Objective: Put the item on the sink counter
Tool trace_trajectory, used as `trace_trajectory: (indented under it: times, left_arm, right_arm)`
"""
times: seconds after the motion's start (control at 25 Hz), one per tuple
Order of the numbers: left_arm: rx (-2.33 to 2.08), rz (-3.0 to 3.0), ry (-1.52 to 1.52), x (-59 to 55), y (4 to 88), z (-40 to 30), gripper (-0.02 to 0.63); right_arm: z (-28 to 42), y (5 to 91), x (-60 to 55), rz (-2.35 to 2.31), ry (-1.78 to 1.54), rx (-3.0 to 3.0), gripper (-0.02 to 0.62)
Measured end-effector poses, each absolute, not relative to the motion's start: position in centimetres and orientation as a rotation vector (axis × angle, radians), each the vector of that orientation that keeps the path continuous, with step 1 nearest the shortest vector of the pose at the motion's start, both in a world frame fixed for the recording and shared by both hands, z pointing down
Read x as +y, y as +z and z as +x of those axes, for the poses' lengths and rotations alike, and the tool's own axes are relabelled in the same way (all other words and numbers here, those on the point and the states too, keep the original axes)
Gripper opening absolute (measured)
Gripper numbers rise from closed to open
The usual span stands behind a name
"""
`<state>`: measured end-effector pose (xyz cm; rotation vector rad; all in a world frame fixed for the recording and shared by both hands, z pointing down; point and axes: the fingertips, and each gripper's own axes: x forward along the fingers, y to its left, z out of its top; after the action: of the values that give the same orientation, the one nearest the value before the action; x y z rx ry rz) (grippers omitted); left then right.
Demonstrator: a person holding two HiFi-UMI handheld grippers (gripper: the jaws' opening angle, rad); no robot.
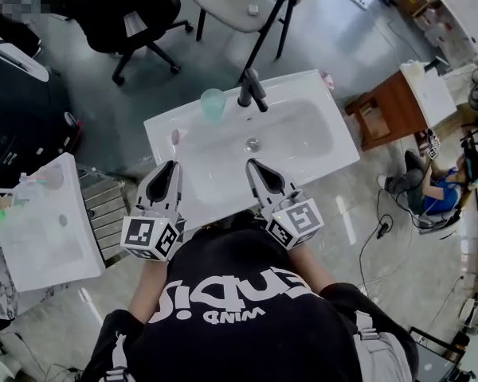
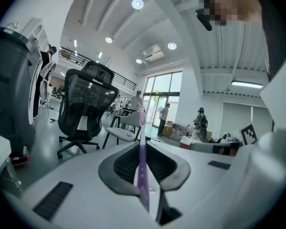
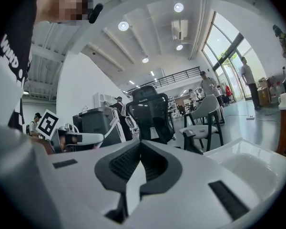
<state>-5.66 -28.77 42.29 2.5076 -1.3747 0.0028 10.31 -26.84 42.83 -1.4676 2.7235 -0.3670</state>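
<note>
A purple toothbrush [image 2: 142, 166] stands upright between the jaws of my left gripper [image 2: 142, 149], which is shut on it; its head reaches above the jaw tips. In the head view the left gripper [image 1: 169, 170] hovers over the front left of the white sink counter [image 1: 323, 95], and the right gripper [image 1: 256, 168] is beside it over the basin's front rim. The right gripper [image 3: 140, 150] has its jaws pressed together with nothing between them. A black faucet [image 1: 252, 91] and a green cup [image 1: 213, 104] stand at the counter's back.
A small pinkish spot [image 1: 176, 136] shows on the counter ahead of the left jaws; I cannot tell what it is. Another white sink unit [image 1: 52, 229] stands at left. A black office chair [image 1: 127, 14], a grey chair [image 1: 247, 2] and a wooden cabinet [image 1: 386, 110] surround the sink.
</note>
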Motion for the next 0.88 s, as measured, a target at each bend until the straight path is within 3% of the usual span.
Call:
trace_trajectory:
  times: [0.88]
  left_arm:
    - [-1.558,2.297,0.197,-28.9,49.0,-6.8,0.054]
  right_arm:
    - [8.9,44.1,-29.0,-1.236,-0.408,2.865,0.018]
